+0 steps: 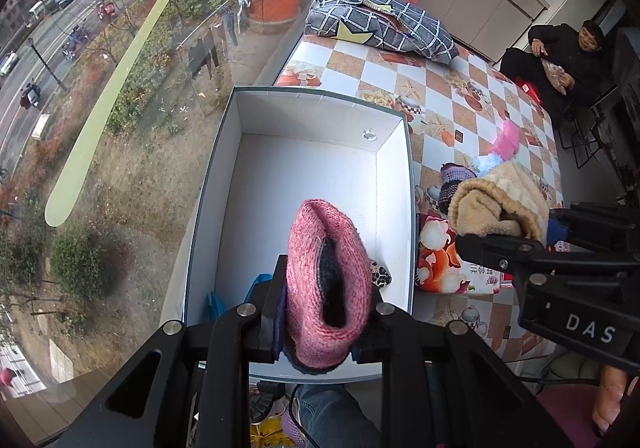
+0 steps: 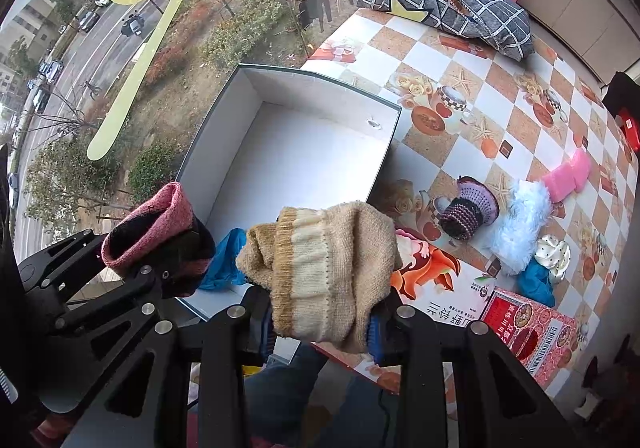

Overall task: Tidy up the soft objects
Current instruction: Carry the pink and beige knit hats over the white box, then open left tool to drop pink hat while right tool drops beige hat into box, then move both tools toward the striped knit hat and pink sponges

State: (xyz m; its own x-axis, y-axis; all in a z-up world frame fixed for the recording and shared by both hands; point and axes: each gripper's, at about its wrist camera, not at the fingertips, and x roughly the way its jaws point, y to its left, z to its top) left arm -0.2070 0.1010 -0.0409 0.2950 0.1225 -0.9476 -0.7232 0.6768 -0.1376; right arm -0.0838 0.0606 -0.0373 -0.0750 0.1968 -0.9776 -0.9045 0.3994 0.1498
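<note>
My left gripper (image 1: 328, 308) is shut on a pink knitted hat with a dark lining (image 1: 326, 288), held over the near end of an open white box (image 1: 312, 116). A blue cloth (image 1: 256, 284) and a small leopard-print piece (image 1: 380, 274) lie in the box beneath it. My right gripper (image 2: 322, 318) is shut on a folded beige knitted piece (image 2: 328, 272), above the box's near right corner (image 2: 304, 152). In the right wrist view the left gripper (image 2: 160, 268) and pink hat (image 2: 152, 224) sit to the left. In the left wrist view the right gripper (image 1: 532, 236) holds the beige knit (image 1: 492, 200).
On the checked tablecloth right of the box lie a purple knitted piece (image 2: 472, 212), a pale blue fluffy item (image 2: 520, 232), a pink fluffy item (image 2: 568, 172), a white dotted cloth (image 2: 554, 252) and a red carton (image 2: 532, 332). A checked cushion (image 2: 452, 4) lies at the far end. A seated person (image 1: 560, 60) is beyond the table.
</note>
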